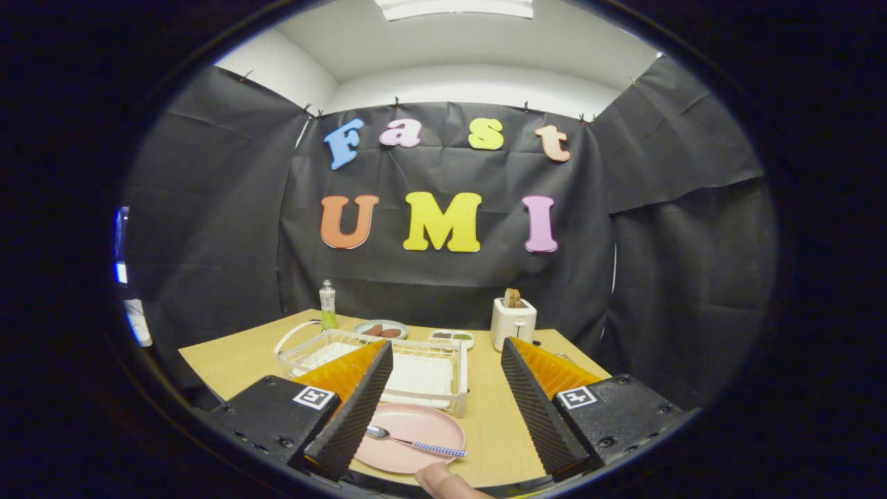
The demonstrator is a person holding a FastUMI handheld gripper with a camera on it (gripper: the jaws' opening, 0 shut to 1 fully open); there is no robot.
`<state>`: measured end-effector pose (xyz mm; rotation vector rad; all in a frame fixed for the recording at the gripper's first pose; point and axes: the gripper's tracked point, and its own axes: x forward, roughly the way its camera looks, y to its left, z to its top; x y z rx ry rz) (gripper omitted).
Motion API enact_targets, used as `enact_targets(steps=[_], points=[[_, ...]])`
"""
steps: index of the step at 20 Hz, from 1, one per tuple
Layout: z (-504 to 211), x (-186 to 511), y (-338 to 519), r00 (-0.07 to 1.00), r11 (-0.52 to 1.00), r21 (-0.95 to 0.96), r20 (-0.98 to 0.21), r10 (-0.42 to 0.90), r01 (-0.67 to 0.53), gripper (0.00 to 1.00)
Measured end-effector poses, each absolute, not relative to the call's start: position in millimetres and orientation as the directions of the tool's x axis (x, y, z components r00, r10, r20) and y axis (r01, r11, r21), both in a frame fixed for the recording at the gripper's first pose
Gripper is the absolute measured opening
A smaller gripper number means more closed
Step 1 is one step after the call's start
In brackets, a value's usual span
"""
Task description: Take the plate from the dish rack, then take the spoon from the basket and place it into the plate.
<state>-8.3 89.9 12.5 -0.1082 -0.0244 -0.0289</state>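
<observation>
Item: spoon [416, 441], lying in the pink plate [416, 436] on the worktop [495, 430], apparently settled. Tool [447, 409]: spread wide, empty. I am backing off straight, avoiding the plate rim.

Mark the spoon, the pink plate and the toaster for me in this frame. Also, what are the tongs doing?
spoon [416, 442], gripper view, on its handle, lying in the plate.
pink plate [423, 420], gripper view, on its bare far part.
toaster [513, 324], gripper view, on its front face.
tongs [443, 402], gripper view, open, holding nothing.
</observation>
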Motion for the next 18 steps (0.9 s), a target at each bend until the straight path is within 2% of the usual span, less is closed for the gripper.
enact_targets(steps=[5, 12, 18], points=[[24.4, -31.1, 89.7, 1.0, 0.997, -0.071, 0.007, -0.008, 0.008, 1.0], [40.0, -52.7, 85.9, 0.998, 0.996, -0.083, 0.067, -0.015, 0.02, 1.0], [29.4, -46.4, 83.4, 1.0, 0.997, -0.07, 0.028, -0.011, 0.013, 1.0]])
